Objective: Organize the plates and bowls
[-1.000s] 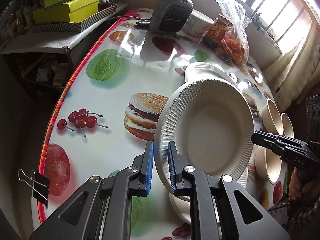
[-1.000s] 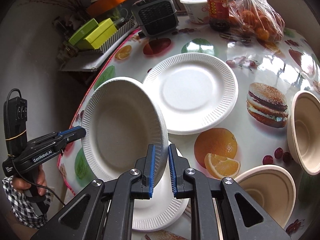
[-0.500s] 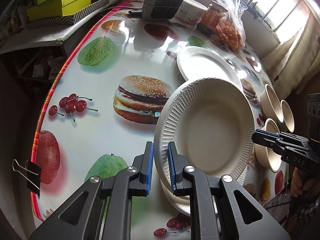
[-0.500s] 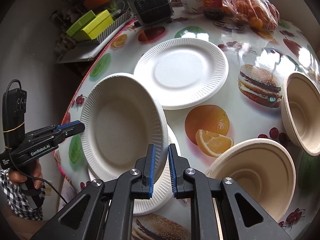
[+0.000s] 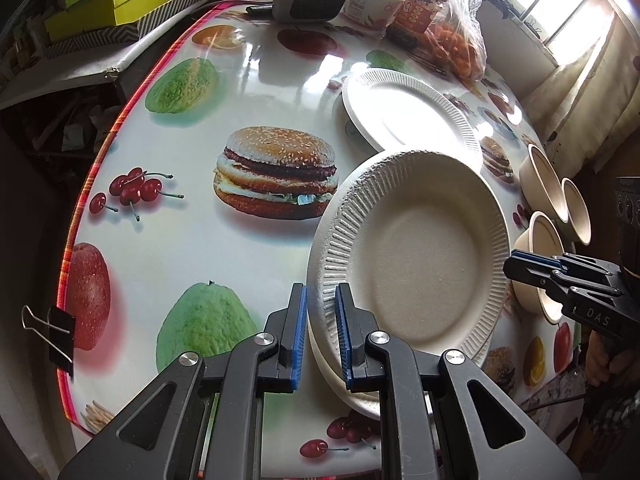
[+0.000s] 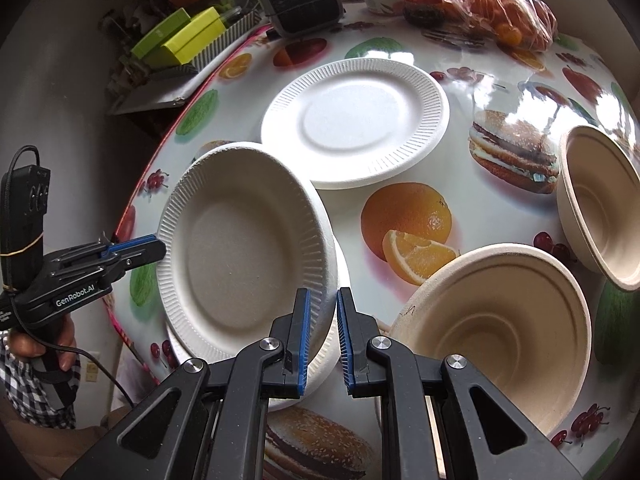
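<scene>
Both grippers, left [image 5: 321, 334] and right [image 6: 321, 338], pinch opposite rims of one plate [image 5: 416, 256], tilted just above a lower plate [image 5: 352, 392]. Uneven pull could bend or drop it. Another plate [image 6: 356, 124] lies beyond; bowls [image 6: 500, 328] crowd the right.

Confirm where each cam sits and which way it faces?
Left wrist: on the left gripper, looking steeply down along its fingers at the held plate; right gripper in view at right.
Right wrist: on the right gripper, same tilt, gripping the opposite rim; left gripper and a hand show.
Shared: the plate, flat plate, table.
</scene>
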Demonstrator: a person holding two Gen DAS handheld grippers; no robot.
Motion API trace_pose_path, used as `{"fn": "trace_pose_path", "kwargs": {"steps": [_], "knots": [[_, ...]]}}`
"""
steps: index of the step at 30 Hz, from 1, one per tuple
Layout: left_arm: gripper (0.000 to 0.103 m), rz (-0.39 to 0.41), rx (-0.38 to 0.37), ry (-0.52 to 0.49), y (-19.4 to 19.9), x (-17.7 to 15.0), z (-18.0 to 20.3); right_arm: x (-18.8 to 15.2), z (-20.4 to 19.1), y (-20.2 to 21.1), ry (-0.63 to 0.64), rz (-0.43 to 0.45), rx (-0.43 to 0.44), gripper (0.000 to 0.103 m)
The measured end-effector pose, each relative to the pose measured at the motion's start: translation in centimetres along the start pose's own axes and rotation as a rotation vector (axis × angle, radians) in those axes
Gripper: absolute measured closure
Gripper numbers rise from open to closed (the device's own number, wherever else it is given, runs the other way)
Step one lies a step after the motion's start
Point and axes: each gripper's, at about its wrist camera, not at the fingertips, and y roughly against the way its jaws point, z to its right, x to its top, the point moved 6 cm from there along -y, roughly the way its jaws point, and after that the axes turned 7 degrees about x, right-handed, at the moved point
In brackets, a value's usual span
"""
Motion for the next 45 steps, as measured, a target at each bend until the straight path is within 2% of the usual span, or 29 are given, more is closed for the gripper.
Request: {"fn": "trace_pose_path", "kwargs": {"steps": [9, 15, 20, 26, 45], "knots": [[0.088, -0.013, -0.018, 0.015, 0.5, -0.5, -0.1, -0.6, -0.4, 0.6, 0.011, 0.001, 0.011, 0.089], [0.088, -0.029, -0.003, -0.001, 0.1, -0.9, 0.2, -0.8, -0.7, 0.6, 0.019, -0.008, 0.001, 0.089], [0.088, -0.043, -0.006, -0.008, -0.1, -1.1, 0.3, -0.8, -0.8, 0.4, 0.033, -0.018, -0.024, 0.089], [0.088, -0.053, 0.006, -0.018, -0.3, -1.3, 0.4, -1.2, -1.2, -0.4, 0.097, -0.051, -0.11, 0.087], [0.086, -0.083, 0.014, -0.016, -1.6, -1.5, 0.5, -1.5, -1.5, -1.7, 0.121, -0.094, -0.143, 0.086]]}}
